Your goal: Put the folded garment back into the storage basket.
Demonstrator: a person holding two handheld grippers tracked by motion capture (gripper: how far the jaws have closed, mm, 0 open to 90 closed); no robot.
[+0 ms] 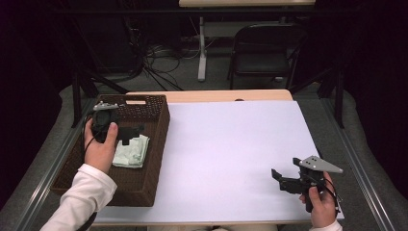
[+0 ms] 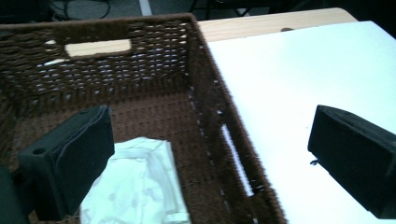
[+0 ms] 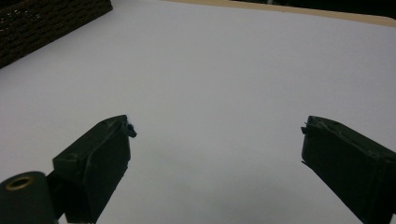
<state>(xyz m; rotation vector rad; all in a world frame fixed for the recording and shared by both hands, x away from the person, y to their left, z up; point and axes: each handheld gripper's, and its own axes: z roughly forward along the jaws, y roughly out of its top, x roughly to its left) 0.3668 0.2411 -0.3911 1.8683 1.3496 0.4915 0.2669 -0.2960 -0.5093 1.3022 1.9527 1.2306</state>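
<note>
A dark brown woven basket (image 1: 162,126) stands at the left of the white table top (image 1: 231,149). Inside it lies a folded pale green cloth (image 1: 131,153), also seen in the left gripper view (image 2: 135,186). My left gripper (image 1: 133,131) hovers inside the basket just above the cloth's far edge, jaws wide apart and holding nothing; in its own view (image 2: 210,116) one jaw is over the cloth and the other over the table past the basket's wall (image 2: 205,84). My right gripper (image 1: 285,169) is held low over the table's near right, open and empty (image 3: 215,123).
A bare wooden strip (image 1: 207,95) runs along the table's far edge. Beyond it are a black folding chair (image 1: 262,53), a table leg and loose cables on the floor. Metal rails border the table on both sides.
</note>
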